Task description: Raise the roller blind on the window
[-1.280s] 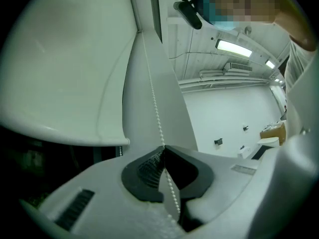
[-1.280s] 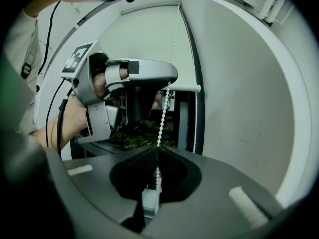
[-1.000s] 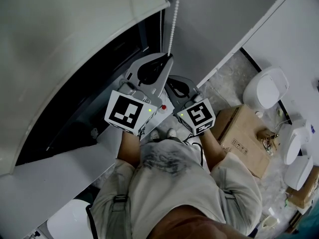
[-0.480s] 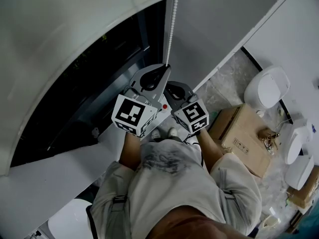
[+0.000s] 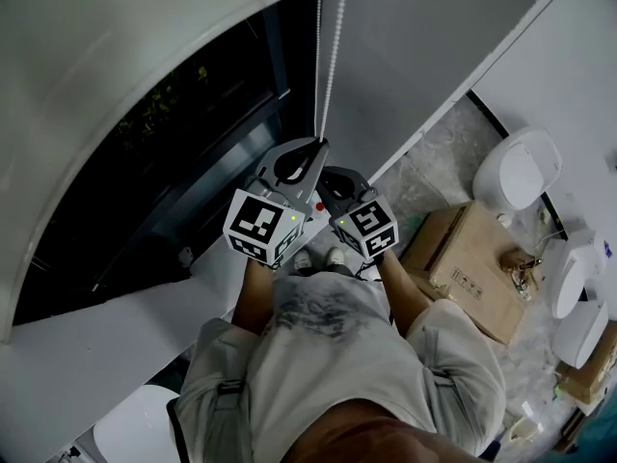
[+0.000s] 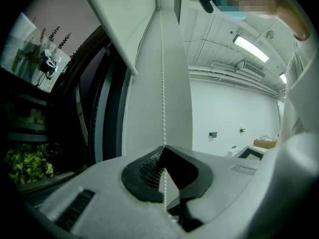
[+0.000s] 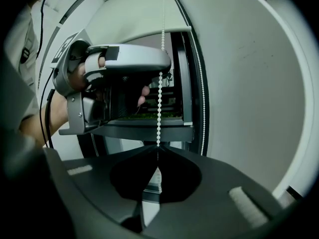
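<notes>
Roller blind [image 5: 145,56] hangs partly raised over the dark window [image 5: 193,162], its bead chain [image 5: 329,66] dropping at its right edge. Left tool [image 5: 319,144] pinches the chain, jaws pressed together; right tool [image 5: 324,176] pinches it just below.

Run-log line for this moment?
left gripper: shut on white bead chain; right gripper: shut on it below; white roller blind: partly up

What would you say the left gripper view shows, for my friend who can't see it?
The left gripper is shut on a white bead chain that runs straight up beside the pale blind. To the left is a dark window with green plants seen through it, and a white wall lies to the right.
</notes>
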`<state>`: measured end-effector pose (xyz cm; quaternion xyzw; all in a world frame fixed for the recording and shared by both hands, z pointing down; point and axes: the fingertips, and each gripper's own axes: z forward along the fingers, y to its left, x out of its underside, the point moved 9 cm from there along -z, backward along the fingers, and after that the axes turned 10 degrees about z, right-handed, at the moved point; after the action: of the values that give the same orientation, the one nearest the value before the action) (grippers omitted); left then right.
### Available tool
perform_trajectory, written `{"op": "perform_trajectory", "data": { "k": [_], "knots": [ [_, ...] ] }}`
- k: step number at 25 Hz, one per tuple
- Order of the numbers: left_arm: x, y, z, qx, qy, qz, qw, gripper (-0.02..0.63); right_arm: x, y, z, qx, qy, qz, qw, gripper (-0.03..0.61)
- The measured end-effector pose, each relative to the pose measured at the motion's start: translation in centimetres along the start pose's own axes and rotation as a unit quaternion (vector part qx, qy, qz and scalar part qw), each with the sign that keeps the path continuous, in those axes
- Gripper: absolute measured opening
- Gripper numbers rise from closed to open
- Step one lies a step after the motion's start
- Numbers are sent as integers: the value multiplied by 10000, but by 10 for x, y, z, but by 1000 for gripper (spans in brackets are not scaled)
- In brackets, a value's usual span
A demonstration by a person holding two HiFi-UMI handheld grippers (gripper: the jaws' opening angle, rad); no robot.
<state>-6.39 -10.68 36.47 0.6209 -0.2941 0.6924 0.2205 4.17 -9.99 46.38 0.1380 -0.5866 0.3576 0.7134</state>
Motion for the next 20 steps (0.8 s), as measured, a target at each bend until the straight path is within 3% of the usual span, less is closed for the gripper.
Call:
{"op": "perform_trajectory", "data": {
  "k": [14,20],
  "knots": [
    [2,-3,0,23,12,-29,10000,11,3,0,-7,55,29,-119,9999,15],
    [2,-1,1,3,6,-31,10000,11,-15,3,-22,-25,-279,-152,9995,31]
  ]
}}
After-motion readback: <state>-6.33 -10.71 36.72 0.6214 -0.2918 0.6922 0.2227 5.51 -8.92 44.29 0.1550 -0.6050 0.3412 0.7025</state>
